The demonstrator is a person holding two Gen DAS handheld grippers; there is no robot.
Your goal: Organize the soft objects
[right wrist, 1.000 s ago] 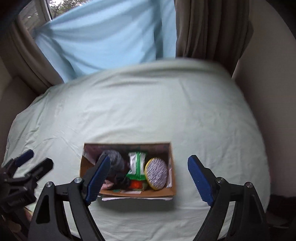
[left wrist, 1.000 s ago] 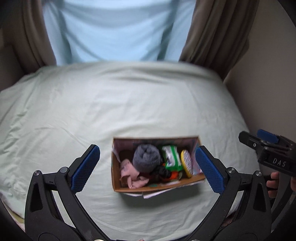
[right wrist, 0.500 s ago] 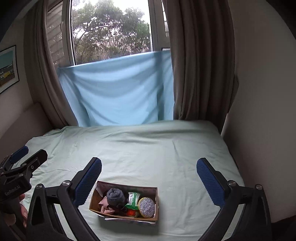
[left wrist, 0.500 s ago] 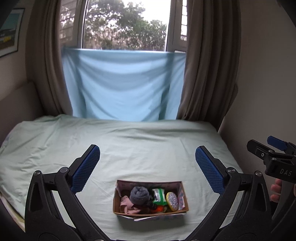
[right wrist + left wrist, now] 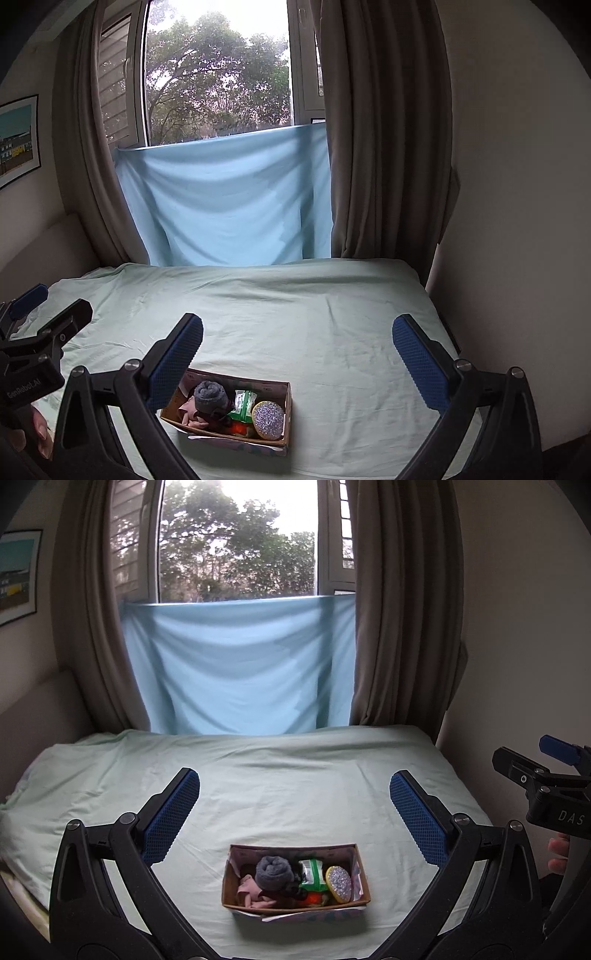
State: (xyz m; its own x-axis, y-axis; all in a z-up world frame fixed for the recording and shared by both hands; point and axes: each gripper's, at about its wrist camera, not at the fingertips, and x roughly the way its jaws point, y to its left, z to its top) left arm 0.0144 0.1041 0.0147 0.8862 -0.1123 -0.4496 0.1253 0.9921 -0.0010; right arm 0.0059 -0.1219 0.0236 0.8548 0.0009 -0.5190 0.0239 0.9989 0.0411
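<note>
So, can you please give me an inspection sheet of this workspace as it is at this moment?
Surface: bed under a pale green sheet, lightly wrinkled.
Job's things: cardboard box holding a rolled grey sock, pink cloth, green packet, glittery round sponge.
Clutter: nothing seen.
Grippers: left gripper open, empty; right gripper open, empty; both apart from the box.
Cables: nothing seen.
Surroundings: window, brown curtains, blue cloth, framed picture.

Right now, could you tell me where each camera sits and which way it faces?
Left wrist: on the left gripper, angled down at the cardboard box on the bed; the right gripper shows alongside.
Right wrist: on the right gripper, open, facing likewise; a fingertip shows.
Both share box, bed, window.
</note>
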